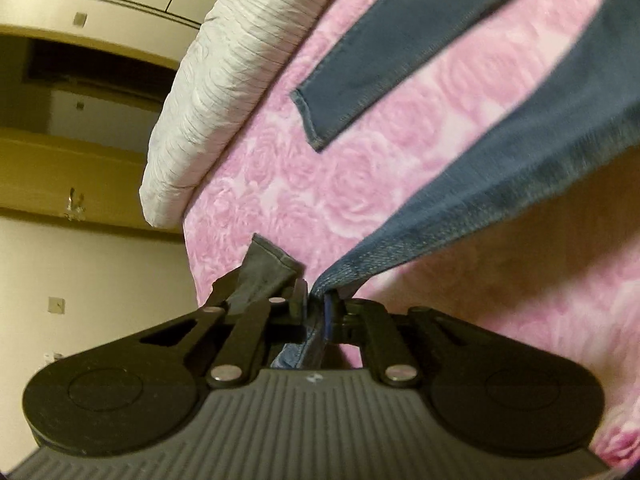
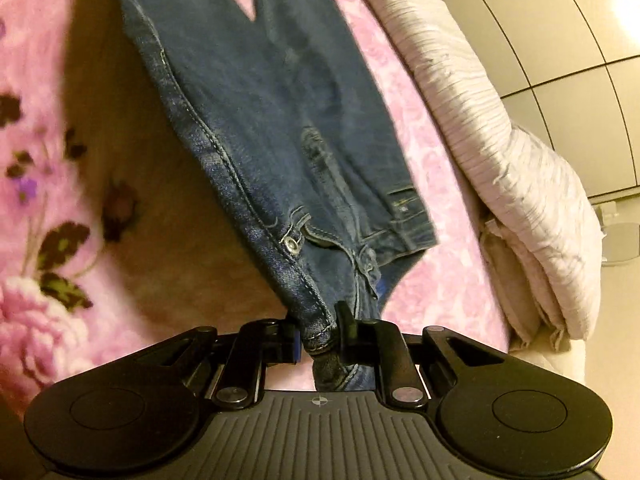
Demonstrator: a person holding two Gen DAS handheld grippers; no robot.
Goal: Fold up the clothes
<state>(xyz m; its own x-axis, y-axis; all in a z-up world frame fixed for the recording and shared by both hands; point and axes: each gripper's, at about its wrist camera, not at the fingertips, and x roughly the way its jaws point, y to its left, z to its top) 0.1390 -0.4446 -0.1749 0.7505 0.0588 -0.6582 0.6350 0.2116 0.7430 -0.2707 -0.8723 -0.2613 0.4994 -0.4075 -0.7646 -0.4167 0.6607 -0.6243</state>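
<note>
Left gripper (image 1: 316,300): fingers clamped on jeans (image 2: 272,120) leg hem. Right gripper (image 2: 318,330): fingers clamped on waistband corner. Jeans hung lifted over pink bed cover (image 1: 360,168), long axis running hem to waistband between both grippers; second leg lying flat.

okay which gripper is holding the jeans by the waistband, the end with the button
The right gripper: it pinches the jeans beside the metal button. The left gripper shows no button.
</note>
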